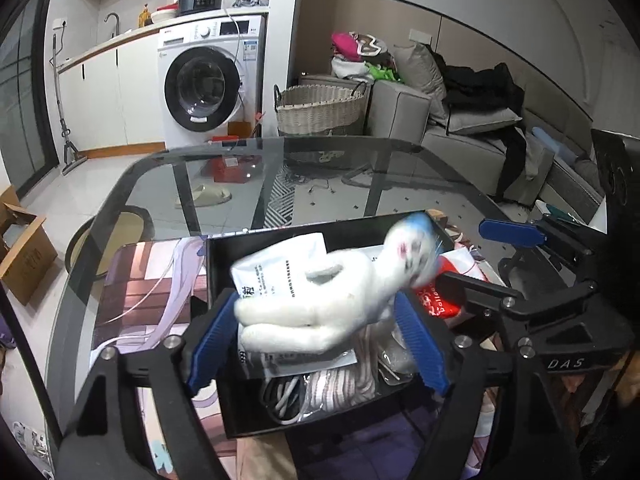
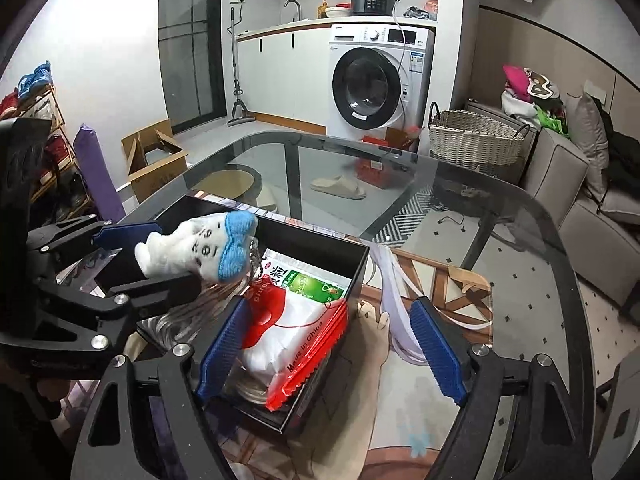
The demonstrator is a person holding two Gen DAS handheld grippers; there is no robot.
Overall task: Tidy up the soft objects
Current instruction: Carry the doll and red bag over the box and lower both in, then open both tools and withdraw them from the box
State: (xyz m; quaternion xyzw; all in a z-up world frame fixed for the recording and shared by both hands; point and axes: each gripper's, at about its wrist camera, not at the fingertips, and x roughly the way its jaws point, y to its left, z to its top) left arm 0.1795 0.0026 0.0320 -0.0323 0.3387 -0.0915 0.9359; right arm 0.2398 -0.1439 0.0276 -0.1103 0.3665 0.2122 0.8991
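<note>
A white plush toy (image 1: 320, 308) with a blue cap hangs over the open black box (image 1: 224, 256), between the blue pads of my left gripper (image 1: 316, 298). Its head is blurred and the pads do not seem to press on it. In the right wrist view the same toy (image 2: 200, 248) sits between the fingers of the left gripper (image 2: 176, 254). My right gripper (image 2: 330, 304) stands open over the box's right wall (image 2: 360, 264), with nothing between its pads. Below it a red-and-white packet (image 2: 296, 332) lies in the box, which also holds a green packet (image 2: 316, 280), a white packet (image 1: 280, 260), cables and striped cloth.
The box stands on a printed mat (image 2: 440, 288) on a glass table (image 2: 520, 216). Beyond the table are a washing machine (image 1: 204, 84), a wicker basket (image 1: 320, 108), a grey sofa (image 1: 472, 136) and a cardboard box (image 2: 156, 160) on the floor.
</note>
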